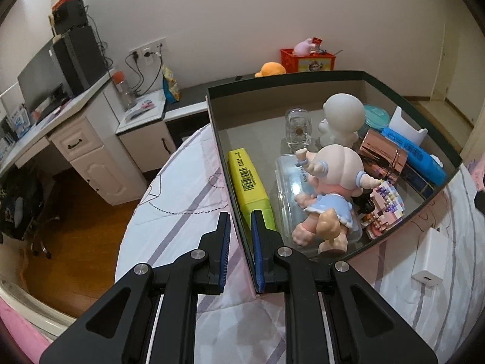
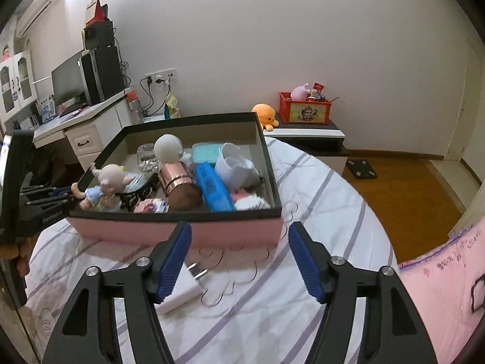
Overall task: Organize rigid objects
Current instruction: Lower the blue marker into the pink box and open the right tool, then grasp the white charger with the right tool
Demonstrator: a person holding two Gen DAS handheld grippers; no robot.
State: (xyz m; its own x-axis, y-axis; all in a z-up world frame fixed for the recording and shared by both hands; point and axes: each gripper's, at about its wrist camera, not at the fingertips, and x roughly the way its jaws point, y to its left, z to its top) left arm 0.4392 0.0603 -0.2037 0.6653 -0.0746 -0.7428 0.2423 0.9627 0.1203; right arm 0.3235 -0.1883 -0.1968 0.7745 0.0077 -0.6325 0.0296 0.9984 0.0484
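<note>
Bed (image 2: 303, 182) holds box (image 2: 182, 230); left gripper (image 1: 239, 224) pinches its wall. Right gripper (image 2: 239, 242) spread, empty. Charger (image 2: 182, 291) at 7 o'clock: likely next pick.

White wall (image 2: 272, 30), wooden floor (image 2: 409, 188), desk (image 2: 78, 121)

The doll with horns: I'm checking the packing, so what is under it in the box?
The doll lies on a clear plastic case beside a yellow box. Whatever is beneath the case, and the box floor there, is covered.
</note>
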